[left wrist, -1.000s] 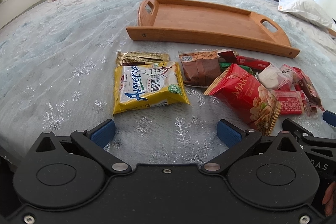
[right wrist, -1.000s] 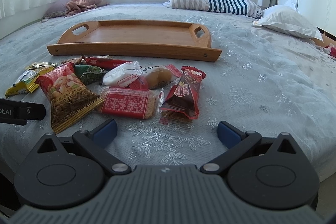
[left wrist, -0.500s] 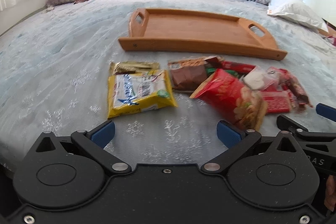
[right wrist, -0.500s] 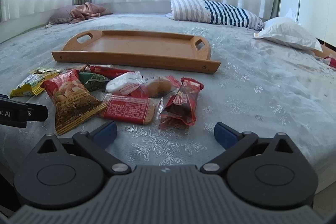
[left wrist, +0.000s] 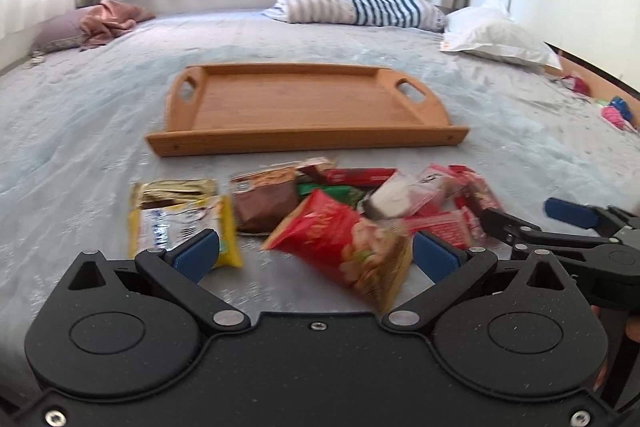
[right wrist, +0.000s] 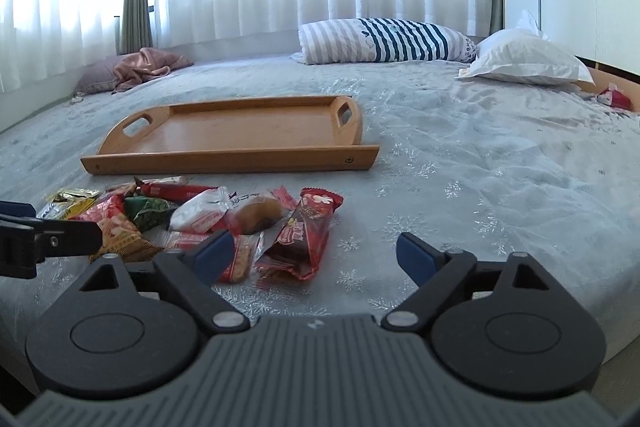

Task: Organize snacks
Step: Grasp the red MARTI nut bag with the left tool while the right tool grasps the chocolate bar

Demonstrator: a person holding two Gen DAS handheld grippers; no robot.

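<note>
Several snack packets lie in a loose pile on the bed in front of an empty wooden tray (left wrist: 304,107), also in the right wrist view (right wrist: 240,131). In the pile are a yellow wafer pack (left wrist: 176,227), a brown packet (left wrist: 266,203), a red nut bag (left wrist: 344,247), a white-wrapped cake (right wrist: 204,213) and a dark red bar (right wrist: 304,231). My left gripper (left wrist: 316,251) is open and empty, low over the red nut bag. My right gripper (right wrist: 316,253) is open and empty, low beside the dark red bar.
The bed has a pale blue snowflake cover (right wrist: 460,187). A striped pillow (right wrist: 380,41) and a white pillow (right wrist: 524,63) lie at the far right. A pink cloth on a pillow (left wrist: 104,23) lies at the far left. Curtains hang behind.
Both grippers have tilted up and moved closer to the snack pile. The left one has shifted right, from in front of the yellow pack to over the red nut bag. Both stay open.
</note>
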